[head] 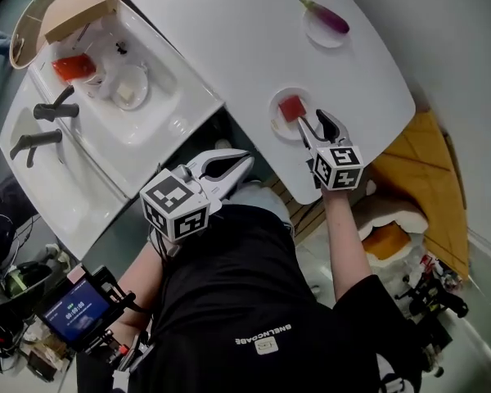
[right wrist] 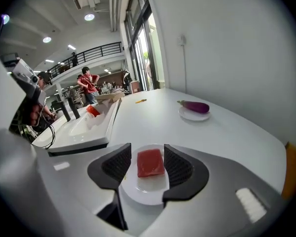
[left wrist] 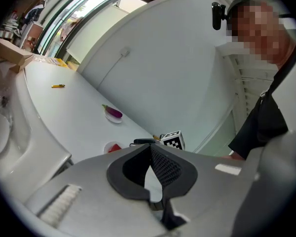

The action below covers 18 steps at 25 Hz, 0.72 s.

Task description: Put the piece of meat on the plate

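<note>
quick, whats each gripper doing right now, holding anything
left gripper: closed, empty
right gripper: open, empty; the piece of meat lies on the plate

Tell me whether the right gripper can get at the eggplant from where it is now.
Probably yes. The right gripper is open and holds nothing, and only bare tabletop lies between it and the eggplant on its small plate. The reach looks long, though.

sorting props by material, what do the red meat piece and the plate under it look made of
Piece of meat: probably a plastic or rubber replica; an even red slab with straight edges, matte, no juice.
Plate: white, smooth and slightly glossy, like ceramic or melamine; the look cannot settle which.
</note>
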Each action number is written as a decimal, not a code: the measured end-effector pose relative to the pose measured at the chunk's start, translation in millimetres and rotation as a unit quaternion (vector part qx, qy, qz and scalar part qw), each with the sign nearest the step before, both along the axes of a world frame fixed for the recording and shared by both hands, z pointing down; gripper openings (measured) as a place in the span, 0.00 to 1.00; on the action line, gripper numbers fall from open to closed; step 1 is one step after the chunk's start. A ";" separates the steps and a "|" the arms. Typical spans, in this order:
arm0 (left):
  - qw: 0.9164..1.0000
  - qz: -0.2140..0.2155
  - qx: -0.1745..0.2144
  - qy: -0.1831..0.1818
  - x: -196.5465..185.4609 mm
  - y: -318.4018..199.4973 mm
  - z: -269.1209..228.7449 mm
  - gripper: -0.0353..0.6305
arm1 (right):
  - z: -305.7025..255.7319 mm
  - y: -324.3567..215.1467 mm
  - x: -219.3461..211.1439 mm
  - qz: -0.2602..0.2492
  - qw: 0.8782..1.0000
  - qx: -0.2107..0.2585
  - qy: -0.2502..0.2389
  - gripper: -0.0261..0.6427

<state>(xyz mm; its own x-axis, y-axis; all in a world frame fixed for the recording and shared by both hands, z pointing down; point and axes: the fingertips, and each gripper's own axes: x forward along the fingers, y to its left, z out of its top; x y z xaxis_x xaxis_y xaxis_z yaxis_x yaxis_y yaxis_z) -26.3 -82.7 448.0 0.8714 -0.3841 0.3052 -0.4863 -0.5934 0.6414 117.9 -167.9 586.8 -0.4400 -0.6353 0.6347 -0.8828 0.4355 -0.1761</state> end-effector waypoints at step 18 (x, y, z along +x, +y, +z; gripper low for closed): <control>0.992 0.117 0.043 0.031 84.8 -6.5 -44.7 0.08 | -119.5 54.2 38.2 0.108 0.987 0.090 -0.076 0.10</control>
<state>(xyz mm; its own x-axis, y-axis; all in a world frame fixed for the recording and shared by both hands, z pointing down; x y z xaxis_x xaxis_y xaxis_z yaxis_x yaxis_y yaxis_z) 58.6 -89.2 403.3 0.9559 -0.1910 0.2231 -0.2896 -0.7394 0.6078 156.0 -113.7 467.4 -0.3626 -0.8211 0.4408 -0.9281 0.2753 -0.2506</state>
